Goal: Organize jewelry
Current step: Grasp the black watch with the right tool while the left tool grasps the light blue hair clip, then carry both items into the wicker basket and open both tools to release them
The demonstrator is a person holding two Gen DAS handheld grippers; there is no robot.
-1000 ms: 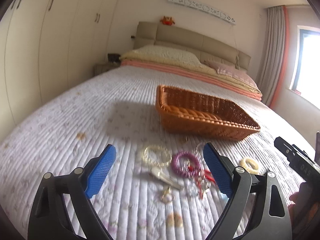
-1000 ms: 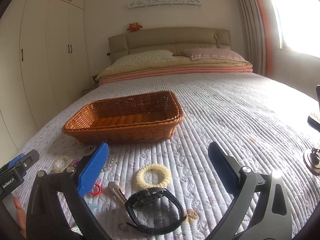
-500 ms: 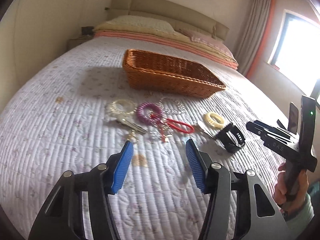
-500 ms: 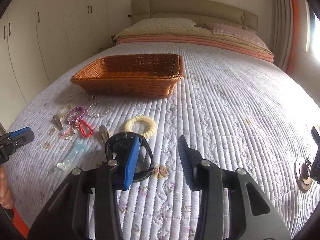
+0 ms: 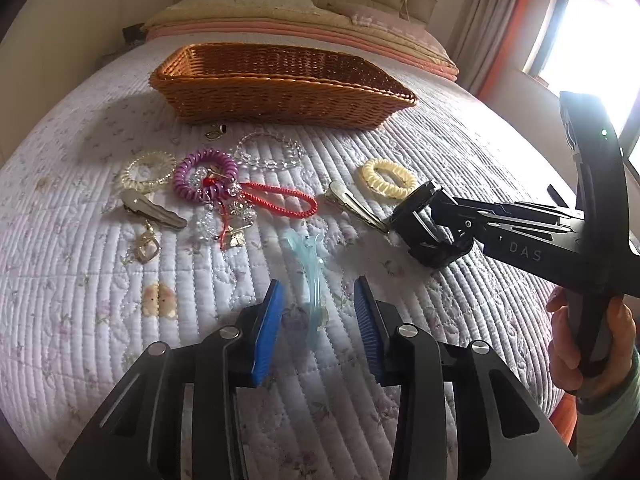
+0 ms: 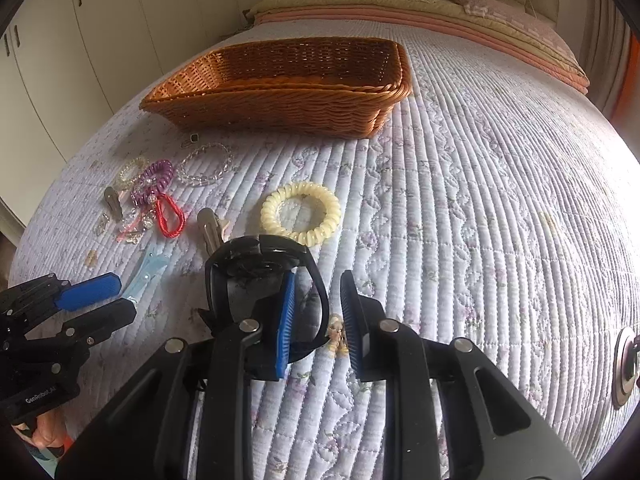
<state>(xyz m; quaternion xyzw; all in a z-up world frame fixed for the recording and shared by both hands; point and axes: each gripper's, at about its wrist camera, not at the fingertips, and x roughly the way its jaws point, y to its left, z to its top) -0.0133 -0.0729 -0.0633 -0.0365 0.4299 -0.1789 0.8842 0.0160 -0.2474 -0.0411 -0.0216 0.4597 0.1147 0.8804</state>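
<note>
Woven wicker basket on a matt quilted cloth bedspread.

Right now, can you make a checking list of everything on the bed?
Surface: quilted bed cover, flat.
Job's things: empty wicker basket; black watch, clear blue clip, hair ties and bracelets lying before it.
Clutter: round metal object on the cover.
Grippers: left gripper jaws just closing around the clip, right gripper around the watch strap; neither pinches yet.
Cables: nothing seen.
Surroundings: pillows, wardrobe, window.

Left claw and right claw angled down, jaws narrowing, seemingly unclamped.
</note>
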